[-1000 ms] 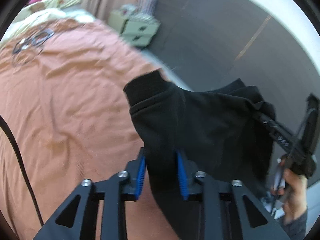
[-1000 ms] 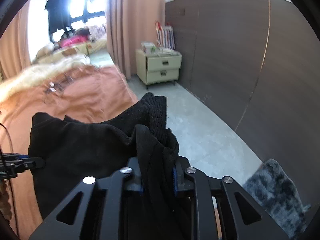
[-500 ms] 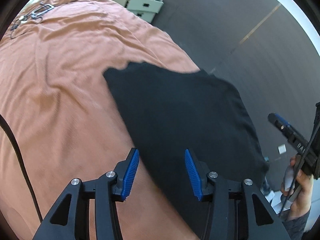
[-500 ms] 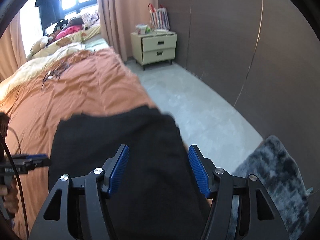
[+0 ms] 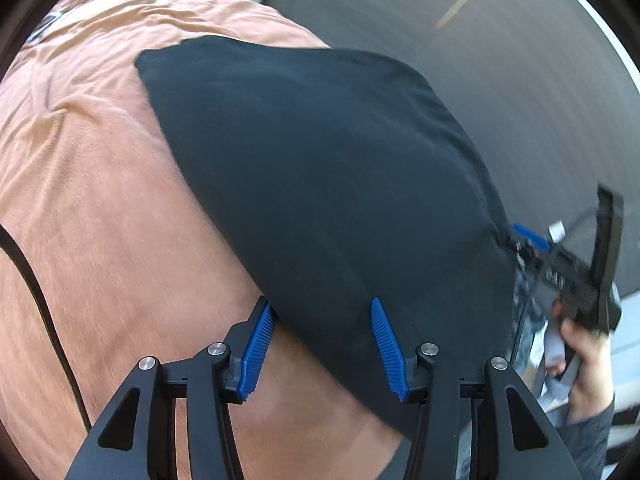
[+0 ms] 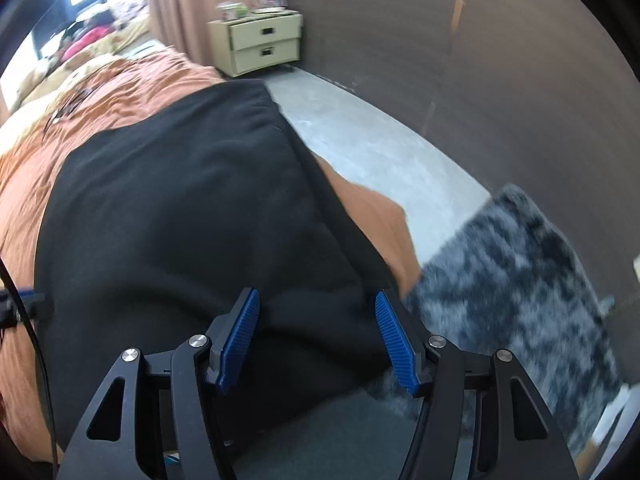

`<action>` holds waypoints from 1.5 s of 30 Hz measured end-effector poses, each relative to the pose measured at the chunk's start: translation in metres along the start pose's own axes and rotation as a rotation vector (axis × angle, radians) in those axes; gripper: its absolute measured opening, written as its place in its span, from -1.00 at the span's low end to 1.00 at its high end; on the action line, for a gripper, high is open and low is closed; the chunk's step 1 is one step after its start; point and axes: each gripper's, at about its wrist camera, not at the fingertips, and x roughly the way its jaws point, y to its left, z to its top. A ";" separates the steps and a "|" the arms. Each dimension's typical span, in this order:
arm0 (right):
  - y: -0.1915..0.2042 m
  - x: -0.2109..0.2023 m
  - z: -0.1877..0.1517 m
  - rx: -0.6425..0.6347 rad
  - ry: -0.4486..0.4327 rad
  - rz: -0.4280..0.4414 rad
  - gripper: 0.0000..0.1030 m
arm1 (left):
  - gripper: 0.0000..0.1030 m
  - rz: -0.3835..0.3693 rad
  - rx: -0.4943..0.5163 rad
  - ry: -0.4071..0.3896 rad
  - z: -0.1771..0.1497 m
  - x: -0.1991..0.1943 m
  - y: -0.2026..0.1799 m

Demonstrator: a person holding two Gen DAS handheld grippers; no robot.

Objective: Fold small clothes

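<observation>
I'm hovering both grippers, left [image 5: 324, 344] and right [image 6: 316, 336], jaws apart, having just been opening, over the cloth's [image 5: 320, 168] six o'clock edge, leaving it flat on the bed [image 5: 100, 200].

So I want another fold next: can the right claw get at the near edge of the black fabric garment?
Probably yes: the right claw is open directly over the black fabric garment, with nothing between its blue pads.
</observation>
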 end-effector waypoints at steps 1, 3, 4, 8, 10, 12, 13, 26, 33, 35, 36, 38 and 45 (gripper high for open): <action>-0.004 -0.004 0.003 0.022 0.001 -0.011 0.14 | 0.00 -0.001 0.015 0.005 -0.003 -0.003 -0.003; -0.003 -0.012 0.009 0.040 0.000 -0.040 0.14 | 0.00 -0.003 0.037 0.006 -0.007 -0.011 -0.006; -0.002 -0.017 0.010 0.042 -0.002 -0.050 0.14 | 0.00 -0.001 0.046 0.004 -0.009 -0.016 -0.007; 0.002 -0.039 0.013 0.057 -0.026 -0.045 0.14 | 0.01 0.012 0.086 -0.010 -0.016 -0.039 -0.007; 0.004 -0.054 0.012 0.073 -0.041 -0.034 0.14 | 0.04 0.015 0.095 -0.023 -0.018 -0.049 -0.005; 0.005 -0.068 0.004 0.088 -0.054 -0.021 0.14 | 0.06 0.020 0.099 -0.033 -0.020 -0.063 0.001; 0.006 -0.074 0.003 0.101 -0.058 -0.008 0.15 | 0.06 0.025 0.101 -0.035 -0.023 -0.068 0.002; 0.051 -0.135 -0.057 0.165 -0.100 0.024 0.73 | 0.75 0.077 0.109 -0.171 -0.059 -0.179 0.022; 0.078 -0.184 -0.088 0.133 -0.175 0.051 0.77 | 0.78 0.122 0.109 -0.252 -0.083 -0.236 0.020; 0.082 -0.197 -0.095 0.125 -0.202 0.061 0.94 | 0.88 0.132 0.101 -0.282 -0.093 -0.254 0.020; 0.084 -0.202 -0.099 0.119 -0.214 0.068 1.00 | 0.93 0.140 0.096 -0.300 -0.098 -0.262 0.020; 0.089 -0.213 -0.107 0.108 -0.234 0.080 1.00 | 0.96 0.158 0.090 -0.330 -0.110 -0.278 0.019; 0.101 -0.242 -0.146 0.050 -0.282 0.132 1.00 | 0.99 0.219 0.078 -0.428 -0.156 -0.329 0.014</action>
